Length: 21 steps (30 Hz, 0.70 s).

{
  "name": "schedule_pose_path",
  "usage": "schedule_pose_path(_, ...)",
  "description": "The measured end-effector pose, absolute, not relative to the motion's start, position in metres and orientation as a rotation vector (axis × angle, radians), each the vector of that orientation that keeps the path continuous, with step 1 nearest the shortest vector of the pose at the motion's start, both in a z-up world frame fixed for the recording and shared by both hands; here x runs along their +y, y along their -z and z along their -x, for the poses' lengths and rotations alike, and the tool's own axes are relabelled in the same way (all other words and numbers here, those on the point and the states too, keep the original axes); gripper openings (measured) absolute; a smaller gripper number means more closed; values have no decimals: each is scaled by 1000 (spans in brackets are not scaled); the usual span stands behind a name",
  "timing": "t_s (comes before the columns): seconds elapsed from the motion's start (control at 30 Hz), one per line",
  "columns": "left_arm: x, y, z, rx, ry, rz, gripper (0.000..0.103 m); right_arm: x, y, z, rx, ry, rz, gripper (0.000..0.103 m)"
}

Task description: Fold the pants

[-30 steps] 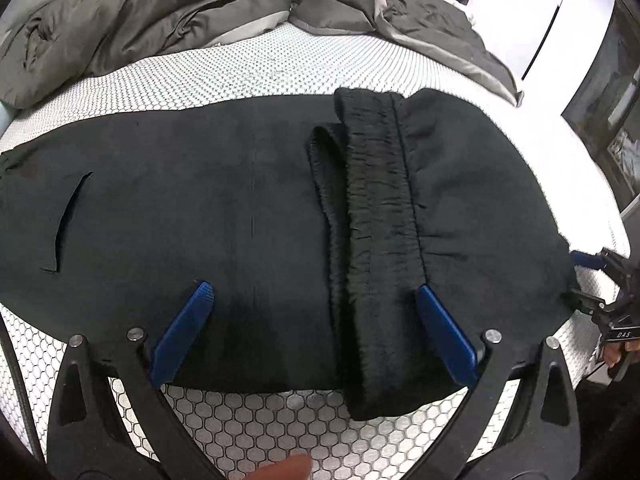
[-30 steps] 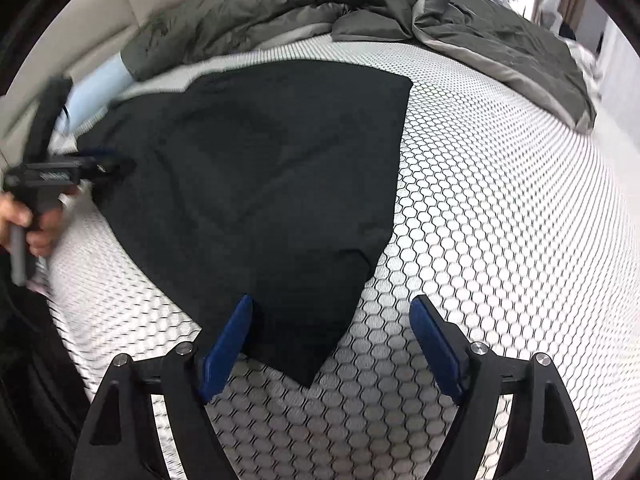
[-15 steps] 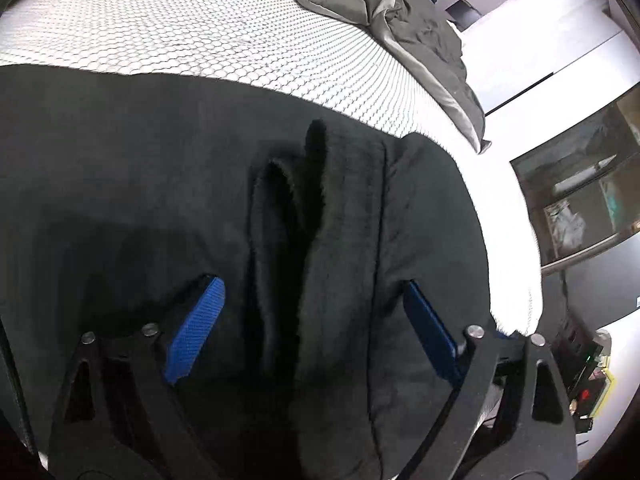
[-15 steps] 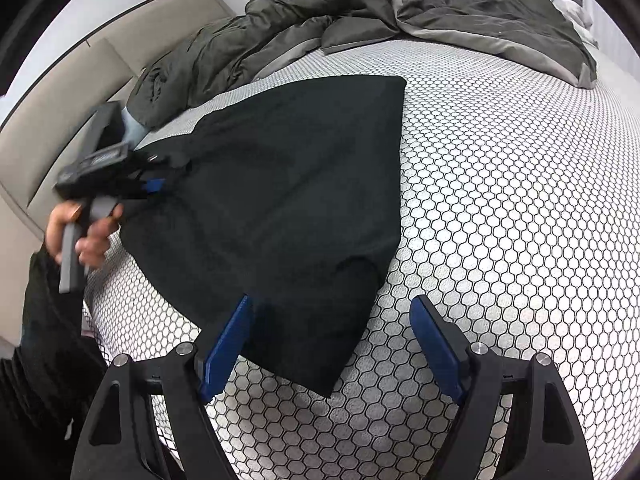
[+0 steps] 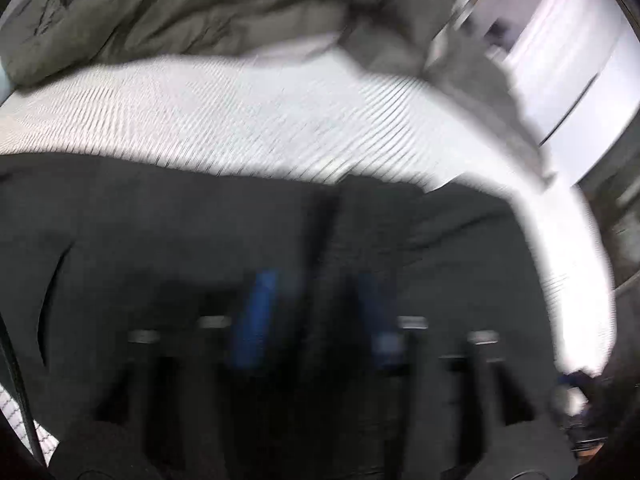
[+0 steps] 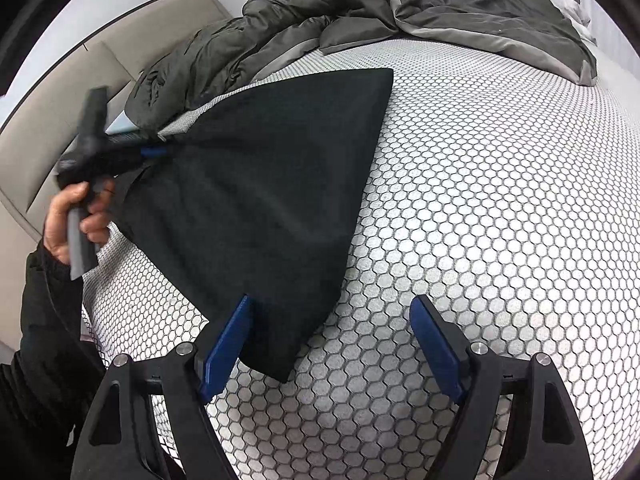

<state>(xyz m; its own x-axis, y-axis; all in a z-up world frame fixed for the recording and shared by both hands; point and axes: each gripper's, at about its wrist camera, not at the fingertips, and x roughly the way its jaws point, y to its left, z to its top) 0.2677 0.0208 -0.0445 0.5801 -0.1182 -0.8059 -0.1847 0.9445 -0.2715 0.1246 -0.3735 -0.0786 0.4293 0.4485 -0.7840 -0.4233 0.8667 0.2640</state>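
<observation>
Right wrist view: the black soft-fabric pants (image 6: 260, 200) are laid flat on the hexagon-patterned white mattress (image 6: 480, 220). Being limp and light, they are best taken at the thick waistband (image 5: 360, 240), on which the left gripper (image 5: 316, 316) jaws have just been closing. The right gripper (image 6: 332, 344) jaws are held apart over the hem corner; a rumpled grey duvet (image 6: 320, 12) is heaped beyond

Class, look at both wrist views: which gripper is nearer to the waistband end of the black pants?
Left. The left gripper sits at the bunched waistband end of the black pants, its fingers having just been closing around it. The right gripper hovers open over the opposite corner.
</observation>
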Motion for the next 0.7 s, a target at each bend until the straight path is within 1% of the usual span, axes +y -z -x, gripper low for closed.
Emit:
schedule_pose_path(0.07, 21, 42, -265, 939, -45, 379, 64, -373, 77, -125, 989, -547, -35, 82)
schedule_pose_path(0.17, 16, 25, -244, 924, -27, 345, 68, -381, 71, -122, 985, -581, -88, 82)
schedule_pose_path(0.2, 13, 18, -232, 903, -28, 320, 74, -384, 68, -120, 977, -597, -104, 82)
schedule_pose_path(0.23, 5, 12, -220, 875, -28, 294, 82, -387, 65, -119, 966, -617, -123, 82)
schedule_pose_path(0.33, -40, 4, -191, 832, 64, 219, 84, -392, 67, -122, 973, -650, -192, 81)
schedule_pose_path(0.37, -55, 3, -186, 832, 93, 188, 84, -391, 70, -125, 986, -651, -206, 74)
schedule_pose_path(0.4, -75, 5, -184, 828, 138, 140, 84, -388, 77, -129, 1020, -654, -227, 59)
schedule_pose_path(0.43, -96, 9, -181, 825, 188, 82, 85, -384, 84, -133, 1052, -658, -236, 49)
schedule_pose_path(0.47, -112, 12, -178, 831, 221, 25, 85, -379, 91, -136, 1088, -656, -229, 30)
schedule_pose_path(0.5, -130, 20, -177, 850, 242, -62, 85, -376, 93, -136, 1095, -659, -219, 21)
schedule_pose_path(0.57, -146, 32, -176, 877, 212, -128, 85, -375, 88, -131, 1085, -730, -245, 6)
schedule_pose_path(0.67, -153, 43, -176, 895, 206, -146, 87, -377, 77, -118, 1042, -777, -205, 6)
schedule_pose_path(0.7, -155, 44, -175, 891, 204, -154, 87, -376, 82, -118, 1065, -772, -180, 6)
